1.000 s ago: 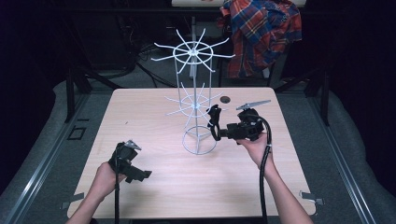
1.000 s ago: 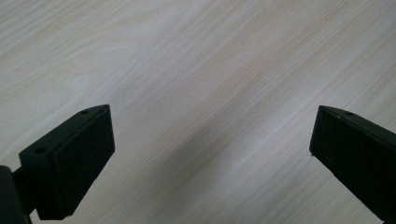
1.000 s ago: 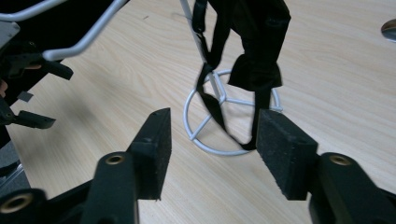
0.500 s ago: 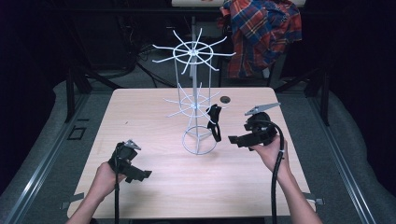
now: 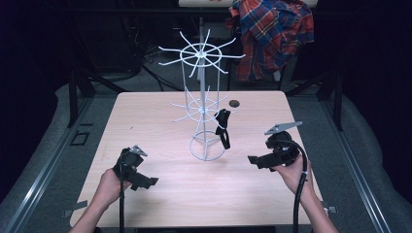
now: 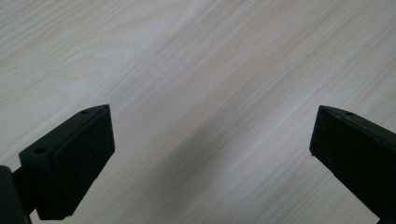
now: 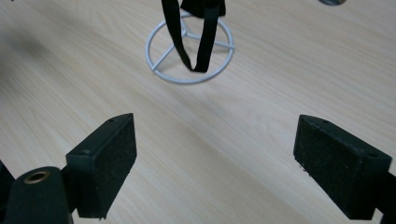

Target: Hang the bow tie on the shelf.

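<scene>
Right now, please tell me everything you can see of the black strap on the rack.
The strap is a black, flat band, cloth by its look, hanging as a loop from a lower arm of the white wire rack. It hangs limp and nearly straight. In the right gripper view its lower end reaches down to the rack's ring base. Neither gripper touches it.

Off-task surroundings, placed from the table (image 5: pixel 160 121)

I read a pale wood-grain top, square-cornered. Small dark round spot (image 5: pixel 234 103) on it near the far edge, right of centre; I can't tell hole from disc. Red-and-blue plaid shirt (image 5: pixel 274 34) hangs beyond the far right corner. Grey floor covering (image 5: pixel 48 160) lies around the table. A metal rail (image 5: pixel 43 179) runs along its left side, another (image 5: pixel 357 165) along its right. Dark cables (image 5: pixel 145 73) on the floor behind the far edge.
</scene>
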### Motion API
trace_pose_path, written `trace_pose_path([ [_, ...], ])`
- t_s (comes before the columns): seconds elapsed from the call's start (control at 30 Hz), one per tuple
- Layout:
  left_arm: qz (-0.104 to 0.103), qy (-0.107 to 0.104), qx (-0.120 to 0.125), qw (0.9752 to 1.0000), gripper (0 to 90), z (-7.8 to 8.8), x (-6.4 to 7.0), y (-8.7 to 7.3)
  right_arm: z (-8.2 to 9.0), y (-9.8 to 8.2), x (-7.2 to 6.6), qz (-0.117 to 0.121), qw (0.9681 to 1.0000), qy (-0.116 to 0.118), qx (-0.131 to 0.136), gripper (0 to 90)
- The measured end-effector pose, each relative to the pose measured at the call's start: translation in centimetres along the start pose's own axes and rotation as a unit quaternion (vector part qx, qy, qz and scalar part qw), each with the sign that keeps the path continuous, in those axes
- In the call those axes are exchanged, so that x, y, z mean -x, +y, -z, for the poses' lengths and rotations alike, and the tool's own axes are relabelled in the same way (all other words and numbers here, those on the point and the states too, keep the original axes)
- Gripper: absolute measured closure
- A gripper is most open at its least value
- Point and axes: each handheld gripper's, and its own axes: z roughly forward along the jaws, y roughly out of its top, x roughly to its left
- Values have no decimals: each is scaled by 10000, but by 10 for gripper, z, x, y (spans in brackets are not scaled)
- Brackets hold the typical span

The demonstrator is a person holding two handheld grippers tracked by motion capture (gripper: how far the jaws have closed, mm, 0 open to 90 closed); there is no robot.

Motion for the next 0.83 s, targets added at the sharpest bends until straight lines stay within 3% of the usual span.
trace_pose_path([
  [0.17,-2,-12,-1,10000,0,0,0,0,2,-8,-1,56,9998,-19,-172,96],
  [0.33,-2,-19,-2,10000,0,-1,0,0,3,-15,-2,79,9998,-53,-178,85],
  [0.57,1,-29,-15,10000,1,-2,-1,1,-18,-35,-6,122,9984,62,-542,80],
  [0.7,-28,-31,-32,10000,0,-3,1,1,-33,-38,-12,374,9955,43,-875,80],
  [0.83,-6,-22,-40,10000,1,-3,0,1,-37,-39,-15,429,9946,57,-940,87],
])
